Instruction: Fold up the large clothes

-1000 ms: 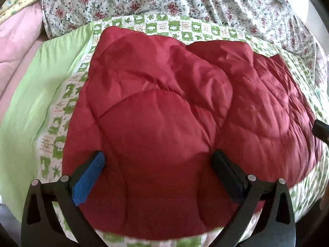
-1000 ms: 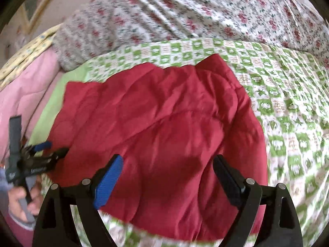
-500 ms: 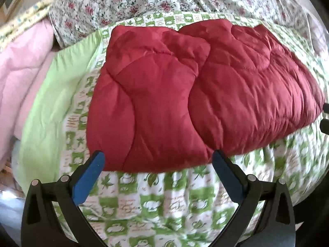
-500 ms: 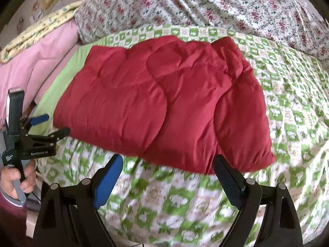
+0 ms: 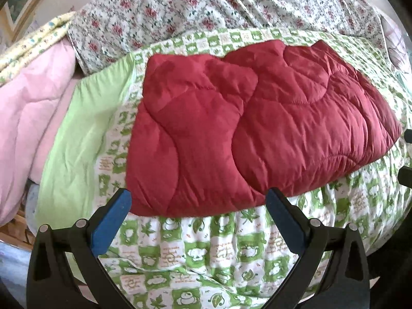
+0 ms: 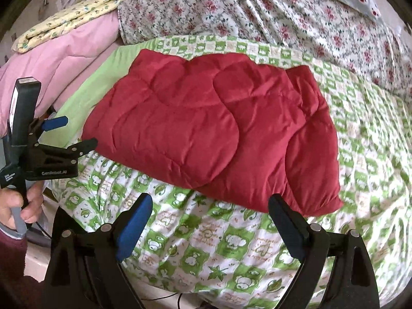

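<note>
A red quilted garment lies folded flat on the green-and-white checked bedspread; it also shows in the right wrist view. My left gripper is open and empty, held just short of the garment's near edge. My right gripper is open and empty, also short of the near edge. The left gripper shows from the side in the right wrist view, off the garment's left corner, jaws apart.
A floral duvet is piled behind the garment. A pink quilt and a yellow patterned blanket are stacked at the left. A plain green strip borders the bedspread on the left.
Both grippers have pulled back toward me from over the garment. More of the checked bedspread now shows in front of the garment. The garment lies still.
</note>
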`<state>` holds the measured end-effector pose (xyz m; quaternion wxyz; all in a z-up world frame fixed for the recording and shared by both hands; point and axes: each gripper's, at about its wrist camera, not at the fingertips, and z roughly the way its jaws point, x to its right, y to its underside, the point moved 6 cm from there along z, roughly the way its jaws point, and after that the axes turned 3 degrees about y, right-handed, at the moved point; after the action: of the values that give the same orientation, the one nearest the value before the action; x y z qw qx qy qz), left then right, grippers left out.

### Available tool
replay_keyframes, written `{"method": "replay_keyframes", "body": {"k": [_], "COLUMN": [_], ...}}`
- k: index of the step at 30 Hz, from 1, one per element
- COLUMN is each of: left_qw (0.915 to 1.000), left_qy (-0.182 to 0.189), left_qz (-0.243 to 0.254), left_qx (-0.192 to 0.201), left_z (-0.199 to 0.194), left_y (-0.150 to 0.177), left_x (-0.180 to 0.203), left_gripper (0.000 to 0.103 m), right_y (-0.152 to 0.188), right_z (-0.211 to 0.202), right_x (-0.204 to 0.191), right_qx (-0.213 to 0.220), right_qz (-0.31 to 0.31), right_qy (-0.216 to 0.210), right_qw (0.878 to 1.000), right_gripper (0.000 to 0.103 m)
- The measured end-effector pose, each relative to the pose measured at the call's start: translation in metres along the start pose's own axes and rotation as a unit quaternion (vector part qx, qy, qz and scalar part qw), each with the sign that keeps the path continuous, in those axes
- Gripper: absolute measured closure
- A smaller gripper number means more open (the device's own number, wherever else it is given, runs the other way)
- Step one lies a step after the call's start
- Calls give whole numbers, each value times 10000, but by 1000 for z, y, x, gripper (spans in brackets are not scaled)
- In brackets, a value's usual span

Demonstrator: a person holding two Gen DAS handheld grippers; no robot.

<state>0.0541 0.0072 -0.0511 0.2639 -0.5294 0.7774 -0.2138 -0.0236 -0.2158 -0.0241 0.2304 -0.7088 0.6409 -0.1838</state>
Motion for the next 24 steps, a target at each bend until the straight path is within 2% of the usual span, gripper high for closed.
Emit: {"method": "replay_keyframes", "body": {"k": [7, 20, 24], "left_qw": [9999, 9999, 9998], "left_qy": [-48, 70, 138], "left_qz": [1, -115, -150], "left_qx": [123, 44, 7], "left_z": [-6, 3, 9], "left_y": [-12, -21, -28], "left_x": [-2, 0, 1], "left_gripper": [0, 0, 0], "right_y": [-8, -27, -35], "right_z": [0, 14, 19], "right_x": [0, 9, 10], "right_qx": [14, 36, 5], "right_qz": [-97, 34, 12], "right_qy": [21, -113, -156], "right_qw": [9999, 9999, 9999], "right_gripper": [9, 9, 4]}}
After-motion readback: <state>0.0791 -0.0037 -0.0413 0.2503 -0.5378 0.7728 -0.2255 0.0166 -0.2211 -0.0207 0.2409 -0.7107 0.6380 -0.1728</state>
